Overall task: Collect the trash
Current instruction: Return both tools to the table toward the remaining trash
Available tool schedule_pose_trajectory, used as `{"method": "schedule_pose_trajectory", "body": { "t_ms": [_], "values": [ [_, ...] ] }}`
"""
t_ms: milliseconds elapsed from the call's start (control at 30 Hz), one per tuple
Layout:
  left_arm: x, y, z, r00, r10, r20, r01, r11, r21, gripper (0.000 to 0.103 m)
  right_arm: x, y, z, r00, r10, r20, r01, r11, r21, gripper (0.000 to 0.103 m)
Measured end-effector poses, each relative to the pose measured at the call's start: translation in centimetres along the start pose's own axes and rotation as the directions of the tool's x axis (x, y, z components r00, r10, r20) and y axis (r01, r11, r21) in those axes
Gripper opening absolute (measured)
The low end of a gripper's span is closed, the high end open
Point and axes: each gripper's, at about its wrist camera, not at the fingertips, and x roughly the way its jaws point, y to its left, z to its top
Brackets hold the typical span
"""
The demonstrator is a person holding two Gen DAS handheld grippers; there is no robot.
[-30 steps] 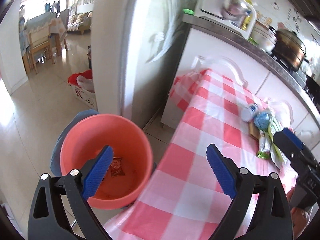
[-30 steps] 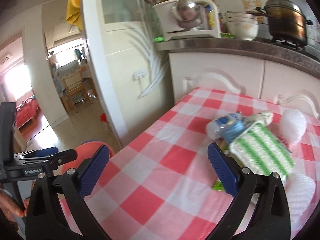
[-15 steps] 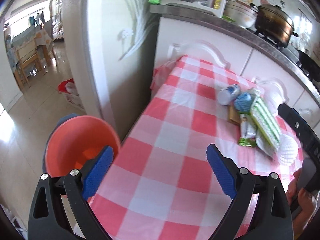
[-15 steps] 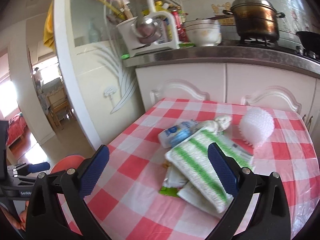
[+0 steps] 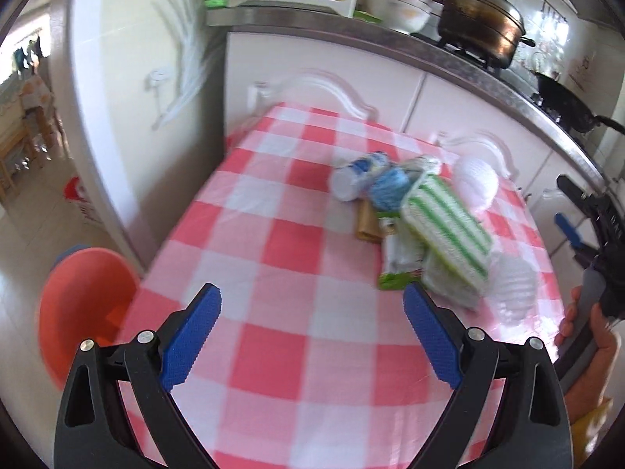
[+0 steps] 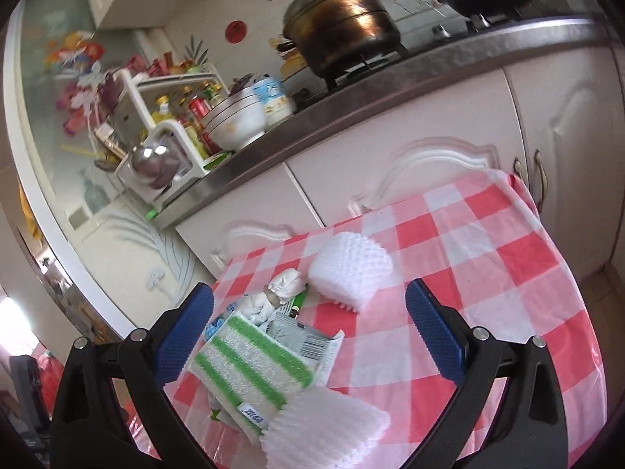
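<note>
Barely begun: trash pile [image 5: 425, 230] lay unpicked at 1 o'clock, bucket [image 5: 84, 308] at 9, both jaws spread empty.

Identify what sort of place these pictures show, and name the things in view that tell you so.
Most likely a home kitchen: a lidded metal pot sits on a gas stove, stacked bowls stand on the counter, and a checked tablecloth covers a table holding wrappers.
</note>
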Motion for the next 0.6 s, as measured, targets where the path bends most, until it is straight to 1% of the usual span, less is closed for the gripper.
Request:
{"method": "schedule_pose_trajectory", "body": {
  "t_ms": [67,133,200,267,367,433,500,600],
  "values": [
    [0.7,-1.1,0.4,0.998,-0.063,-0.011,0.063,0.998,-0.014,0.094,0.1,-1.4,0.1,0.999,0.031,-0.016,-0.030,0.999,0.042,0.099],
    [1.5,-2.5,0.9,0.992,-0.125,-0.019,0.125,0.992,-0.019,0.094,0.4,-2.1,-0.1,0.997,0.060,-0.040,-0.057,0.996,0.067,0.099],
    [2.3,-3.4,1.9,0.988,-0.156,-0.017,0.156,0.987,-0.026,0.094,1.0,-2.2,-0.4,0.995,0.073,-0.073,-0.068,0.995,0.079,0.099],
    [3.3,-3.7,3.5,0.987,-0.162,0.002,0.162,0.986,-0.043,0.094,1.6,-1.9,-0.9,0.991,0.086,-0.102,-0.078,0.994,0.078,0.099],
    [5.3,-3.4,6.0,0.987,-0.161,-0.004,0.160,0.983,-0.090,0.094,2.8,-0.8,-1.9,0.978,0.119,-0.169,-0.113,0.993,0.043,0.099],
    [6.4,-3.2,7.3,0.984,-0.178,-0.005,0.177,0.980,-0.087,0.094,3.5,-0.3,-2.3,0.972,0.131,-0.198,-0.127,0.991,0.032,0.099],
    [7.9,-3.1,8.8,0.991,-0.137,-0.007,0.136,0.988,-0.073,0.094,4.1,-0.1,-2.8,0.963,0.141,-0.229,-0.137,0.990,0.035,0.099],
    [9.2,-2.7,10.2,0.991,-0.129,-0.016,0.128,0.988,-0.086,0.093,4.5,-0.2,-3.1,0.960,0.129,-0.249,-0.125,0.992,0.029,0.099]
  ]
}}
